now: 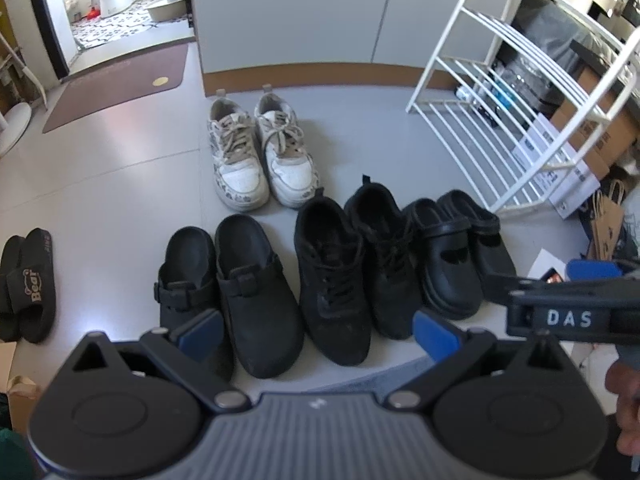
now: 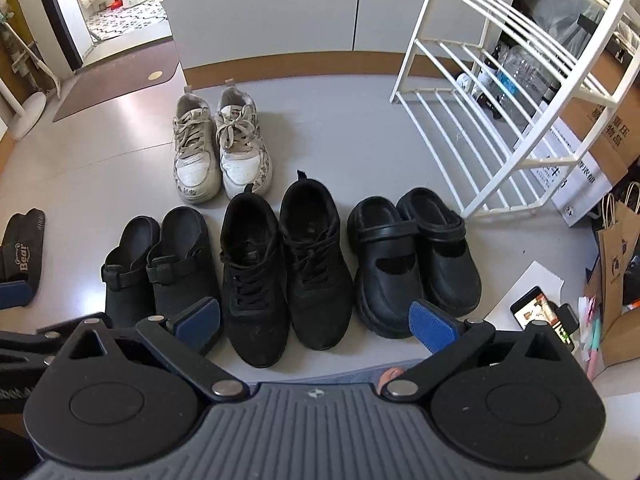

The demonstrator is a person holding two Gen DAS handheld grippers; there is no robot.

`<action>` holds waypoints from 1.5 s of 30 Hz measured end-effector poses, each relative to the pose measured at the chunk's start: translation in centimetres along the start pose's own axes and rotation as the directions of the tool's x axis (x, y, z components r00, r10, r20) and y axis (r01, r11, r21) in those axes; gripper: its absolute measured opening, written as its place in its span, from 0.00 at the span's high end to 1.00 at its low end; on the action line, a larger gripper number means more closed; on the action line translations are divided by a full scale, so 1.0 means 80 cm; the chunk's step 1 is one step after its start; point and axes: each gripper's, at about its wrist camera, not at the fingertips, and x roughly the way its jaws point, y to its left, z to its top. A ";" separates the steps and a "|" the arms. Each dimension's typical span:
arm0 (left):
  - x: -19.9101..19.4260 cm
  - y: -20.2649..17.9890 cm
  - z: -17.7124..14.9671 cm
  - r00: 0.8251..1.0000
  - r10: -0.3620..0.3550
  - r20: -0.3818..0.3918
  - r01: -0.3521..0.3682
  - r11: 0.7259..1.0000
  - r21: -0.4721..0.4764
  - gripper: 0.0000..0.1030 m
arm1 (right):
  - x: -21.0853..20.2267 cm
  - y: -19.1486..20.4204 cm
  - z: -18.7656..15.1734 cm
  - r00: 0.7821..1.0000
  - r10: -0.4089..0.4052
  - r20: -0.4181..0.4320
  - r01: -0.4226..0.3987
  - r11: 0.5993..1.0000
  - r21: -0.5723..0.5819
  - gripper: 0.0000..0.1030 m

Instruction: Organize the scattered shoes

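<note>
Grey floor [image 1: 120, 184] of an entryway, a white cupboard at the far wall, a bathroom door far left. From the left wrist view: the left gripper [image 1: 316, 330] hovers with its jaws wide apart and empty over the near row, black clogs [image 1: 228, 288], black trainers [image 1: 352, 264] and black strap shoes [image 1: 456, 252], each pair side by side. White sneakers [image 1: 262, 152] stand paired farther back. The slippers [image 1: 26, 284] sit well apart at far left, likely the stragglers.

From the right wrist view: the right gripper [image 2: 316, 322] is also spread open and holding nothing above the trainers [image 2: 284, 264]. Risk, as I judge it: the pairs stand tightly packed, so dipping for one could nudge its neighbour askew. The white rack [image 2: 500, 120] leans at right, a phone [image 2: 536, 310] and paper bag [image 2: 618, 264] lie near right, in the way of any wide swing.
</note>
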 end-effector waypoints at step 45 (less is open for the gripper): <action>0.007 -0.033 0.033 0.999 -0.002 0.034 0.002 1.000 0.005 0.01 | -0.044 -0.043 0.061 0.991 -0.100 0.085 0.066 0.942 0.328 0.02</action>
